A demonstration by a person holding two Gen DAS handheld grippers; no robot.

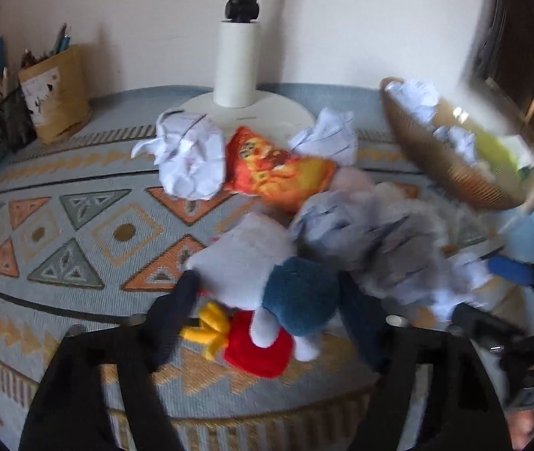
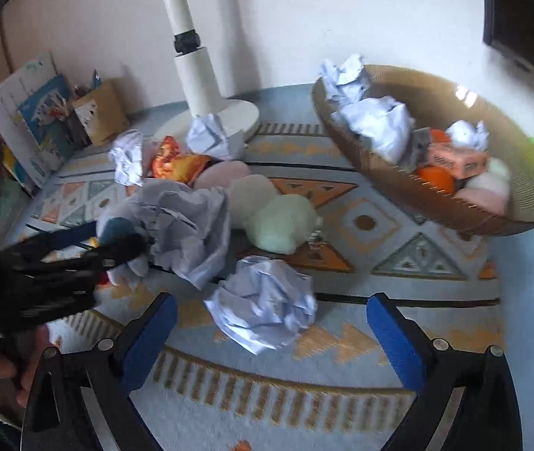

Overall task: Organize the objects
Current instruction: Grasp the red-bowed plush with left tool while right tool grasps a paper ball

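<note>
Blue foam pads on the right gripper (image 2: 272, 332) – jaws wide apart, nothing pressed; one crumpled paper ball (image 2: 263, 302) sits on the cloth between and just ahead of them. Left gripper (image 1: 267, 300) – dark fingers either side of a plush toy (image 1: 267, 300): soft fabric, white and teal body, red base, yellow fringe. Blur hides the contact, so can't tell if it's clamped.

Woven tablecloth (image 2: 398, 263) – pale blue, orange and grey triangles and diamonds, flat.

Mid-table: a bigger crumpled sheet (image 2: 188, 225), then three smooth rounded foam-like lumps (image 2: 282, 225) – pale green, cream, pink – touching in a row. Behind them a glossy orange snack bag (image 2: 177, 163) and two more paper balls beside it.

Right: ribbed tan oval basket (image 2: 346, 139), tilted in the left view, holding at least three paper wads, a pink box, something orange, pale soft pieces.

Far: white lamp base (image 2: 237, 116) with a cylindrical post, one kraft pencil holder (image 2: 101, 112), books (image 2: 38, 112) against the wall.
</note>
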